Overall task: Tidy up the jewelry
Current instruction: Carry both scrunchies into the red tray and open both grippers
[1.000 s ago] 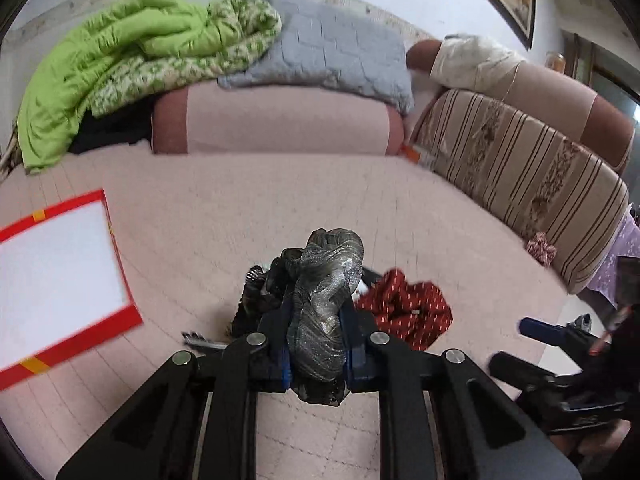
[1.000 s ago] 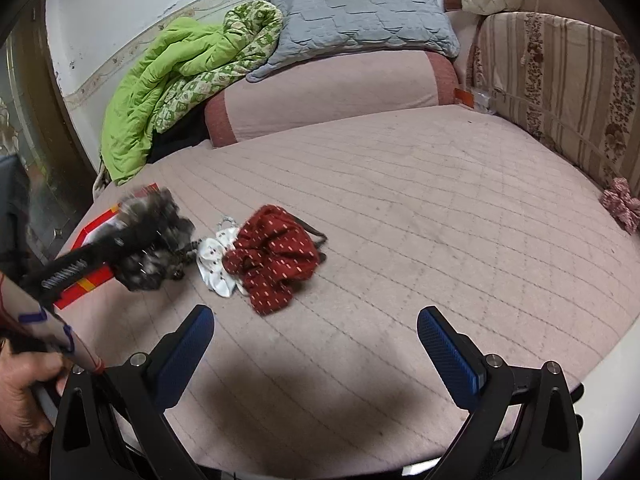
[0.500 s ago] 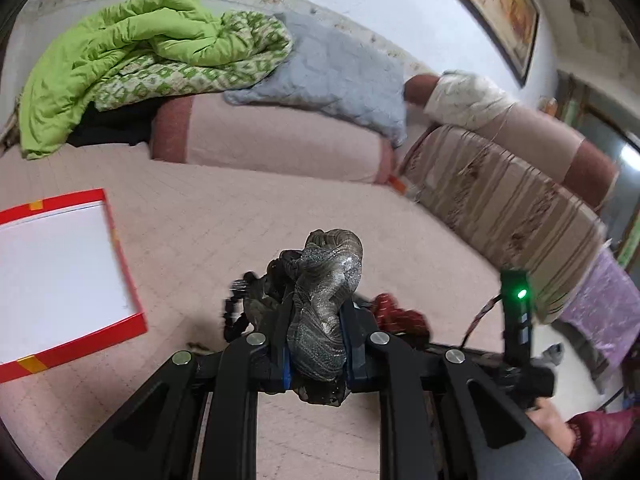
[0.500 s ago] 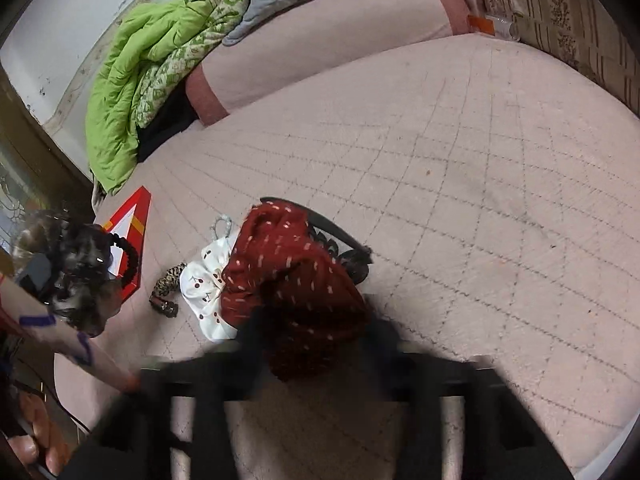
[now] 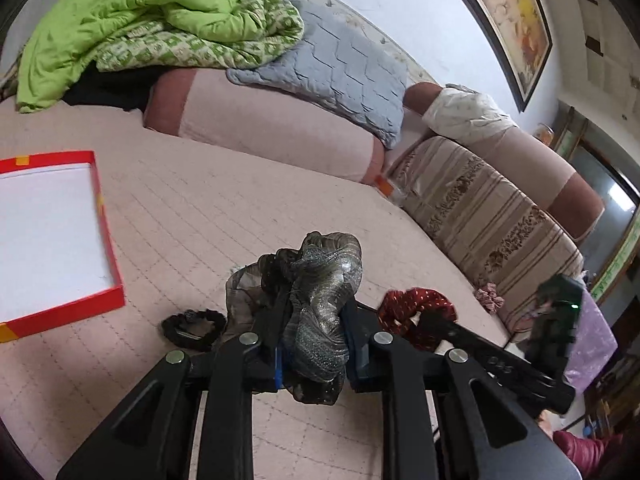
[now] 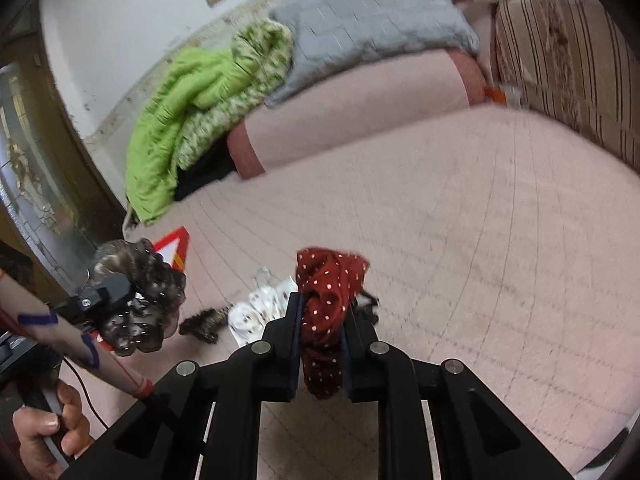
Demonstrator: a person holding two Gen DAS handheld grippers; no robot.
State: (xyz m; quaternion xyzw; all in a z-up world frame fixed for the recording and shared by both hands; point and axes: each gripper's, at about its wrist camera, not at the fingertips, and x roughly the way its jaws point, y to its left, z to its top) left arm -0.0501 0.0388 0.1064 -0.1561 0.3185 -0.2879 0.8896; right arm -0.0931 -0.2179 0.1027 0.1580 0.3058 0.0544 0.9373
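Left tool clamps grey scrunchie; black scrunchie beside red tray.

Glittery grey cloth scrunchie, matt dotted red cloth scrunchie — quilted matt bedcover — glossy red box.

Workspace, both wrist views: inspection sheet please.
Surface: pink quilted bed cover, bare to the right.
Job's things: grey-brown scrunchie in left tool; red dotted scrunchie in right tool; red tray, white inside, nothing in it.
Clutter: black scrunchie, white patterned scrunchie, leopard clip lying loose.
Grippers: both shut on fabric.
Cables: black lead by the hand.
Surroundings: green quilt, grey pillow, striped cushion.
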